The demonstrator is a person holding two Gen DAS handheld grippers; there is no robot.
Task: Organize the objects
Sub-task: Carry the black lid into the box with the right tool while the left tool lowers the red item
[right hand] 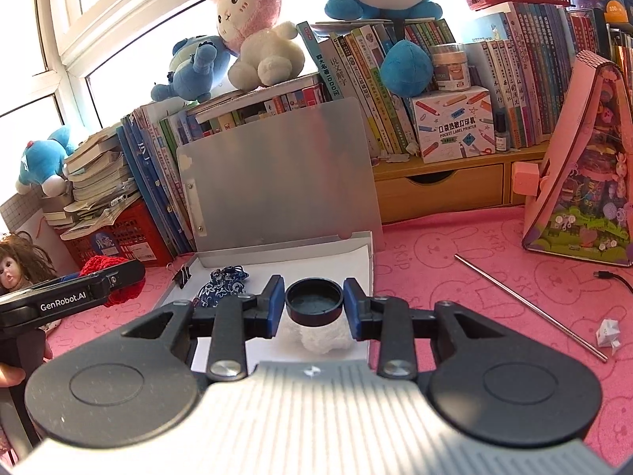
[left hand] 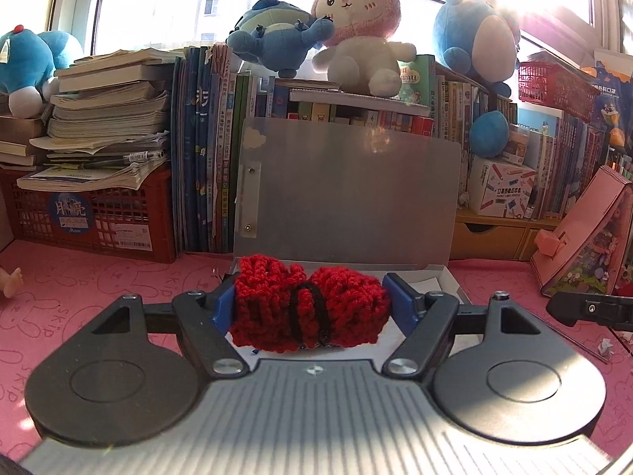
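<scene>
My left gripper [left hand: 308, 304] points slightly downward, blue pads pressed into both sides of a red knitted bundle [left hand: 306, 308]. My right gripper [right hand: 313, 308] tilts down likewise, jaws nearly closed, clamped on a small black cap [right hand: 313, 303]. Fingertips [right hand: 10, 372] show under the left handle.

Bright sun through the window [left hand: 166, 12] flares top right; sharp frames, fisheye-curved edges.

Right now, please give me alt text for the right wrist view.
The right gripper holds a round black lid between its fingers above an open white box on a pink mat; books and plush toys stand behind.
</scene>
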